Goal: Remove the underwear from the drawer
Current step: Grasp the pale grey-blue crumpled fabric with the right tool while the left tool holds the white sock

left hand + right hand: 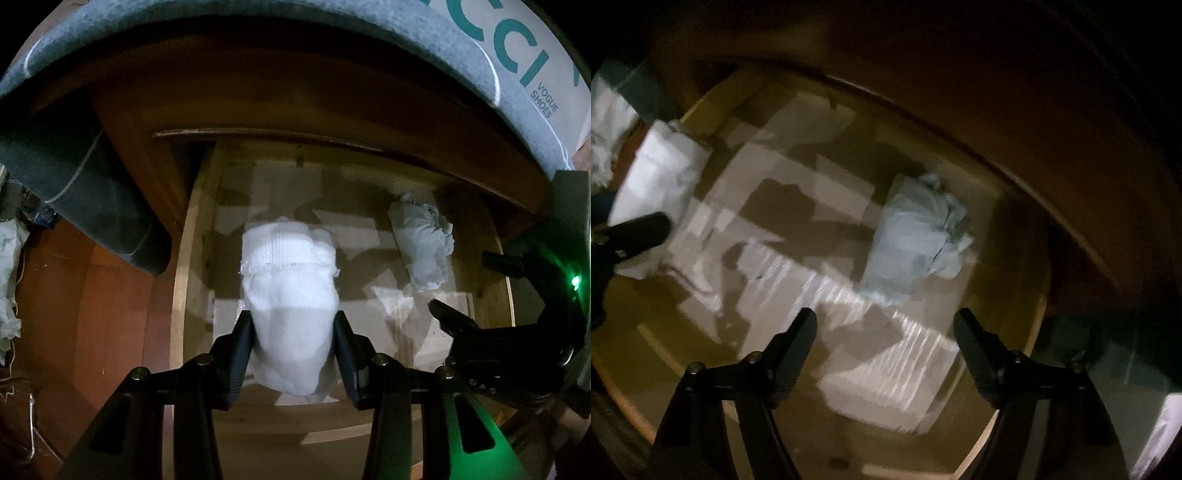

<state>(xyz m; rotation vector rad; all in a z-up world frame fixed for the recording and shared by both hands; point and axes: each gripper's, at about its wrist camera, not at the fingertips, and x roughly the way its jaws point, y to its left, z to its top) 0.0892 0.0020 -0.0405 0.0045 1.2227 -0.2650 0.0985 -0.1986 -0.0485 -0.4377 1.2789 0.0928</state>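
Two garments: white underwear [291, 325] clamped in left gripper [293, 350] jaws over drawer [181, 295]; lift straight up past the rim. Right gripper [884, 350] jaws spread, empty, near grey underwear [919, 236] at right.

You see dim, fisheye-curved frames with black corners. Patchy light and hard shadows cross the drawer floor [388, 306]. The right wrist view is motion-blurred.

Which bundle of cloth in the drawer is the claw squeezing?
The bright white ribbed bundle, pinched in the left claw. The crumpled pale grey bundle lies untouched in the wooden drawer; the right claw is open.
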